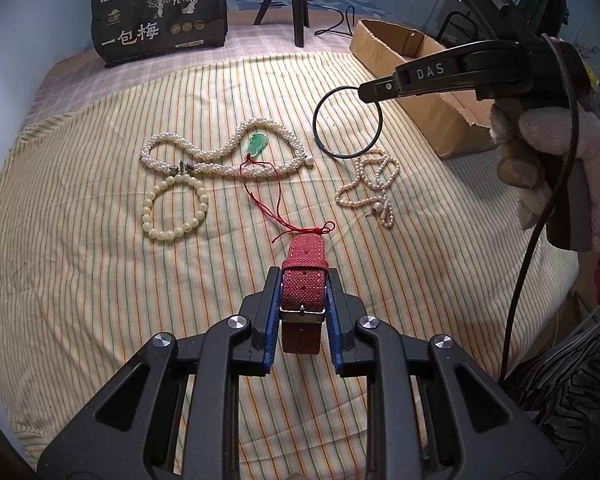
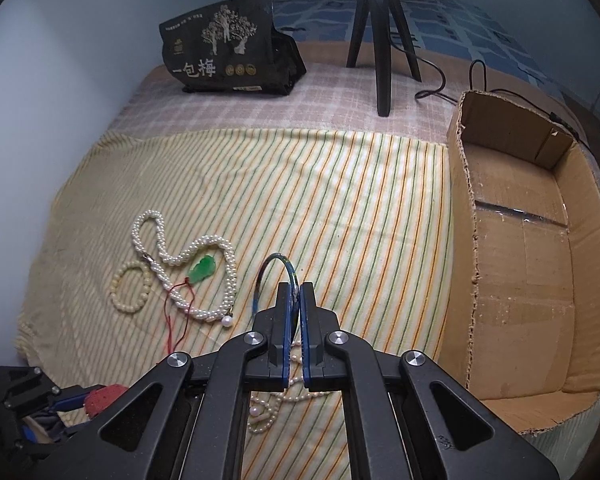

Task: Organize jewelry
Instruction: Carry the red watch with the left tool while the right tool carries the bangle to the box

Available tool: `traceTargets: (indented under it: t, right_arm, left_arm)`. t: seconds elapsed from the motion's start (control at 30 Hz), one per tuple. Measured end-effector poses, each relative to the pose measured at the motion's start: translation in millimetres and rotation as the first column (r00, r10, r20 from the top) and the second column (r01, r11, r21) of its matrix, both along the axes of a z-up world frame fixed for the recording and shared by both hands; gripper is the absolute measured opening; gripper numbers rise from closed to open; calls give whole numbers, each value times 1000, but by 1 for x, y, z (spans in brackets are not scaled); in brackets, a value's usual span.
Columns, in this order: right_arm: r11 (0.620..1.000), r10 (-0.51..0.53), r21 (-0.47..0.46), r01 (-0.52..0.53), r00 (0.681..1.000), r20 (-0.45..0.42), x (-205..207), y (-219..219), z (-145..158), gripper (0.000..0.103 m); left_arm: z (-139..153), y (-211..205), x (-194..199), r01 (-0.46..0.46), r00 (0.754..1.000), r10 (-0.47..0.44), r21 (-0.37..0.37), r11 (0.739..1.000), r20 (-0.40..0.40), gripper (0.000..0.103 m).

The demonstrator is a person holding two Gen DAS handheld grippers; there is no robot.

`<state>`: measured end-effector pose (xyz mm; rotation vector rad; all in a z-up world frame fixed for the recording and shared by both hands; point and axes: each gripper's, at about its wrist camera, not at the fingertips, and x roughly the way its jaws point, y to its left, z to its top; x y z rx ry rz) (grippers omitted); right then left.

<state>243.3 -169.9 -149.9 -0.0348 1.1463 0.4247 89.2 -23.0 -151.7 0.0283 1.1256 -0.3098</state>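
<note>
The left gripper (image 1: pixel 303 280) has its fingers clamped on a red watch strap (image 1: pixel 302 284), lifted above the striped cloth (image 1: pixel 80 240). The right gripper (image 2: pixel 297 292) pinches a dark bangle (image 2: pixel 274 268) by its rim, probably bound for the cardboard box (image 2: pixel 520 280) beside it. The pearl necklaces (image 1: pixel 220 152) lie on the cloth, awaiting their turn.

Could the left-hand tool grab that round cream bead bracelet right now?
Probably not yet. The left gripper has its jaws shut on the red watch strap, so it is occupied. The path itself looks free: the bead bracelet lies in the open on the striped cloth, nothing covering it.
</note>
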Motion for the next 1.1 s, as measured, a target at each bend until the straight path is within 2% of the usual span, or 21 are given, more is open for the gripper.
traceTargets:
  t: [0.6,0.9,1.1]
  right_arm:
    - [1000,-20,-10,20,1000,-14,6,-6,-12,3]
    - [1000,-4,4,4,1000,26,-3,-3,7,3]
    - [1000,10,14,-11,997,75,-16,-4,30,2]
  left_arm:
    - [4,-2,1,-2,1000,2,4,1000,15,19]
    - [13,-6,-1,3,998,-4,17,1000,64,19]
    - [22,-10,-3,8,994,-10,21,1000,106,19]
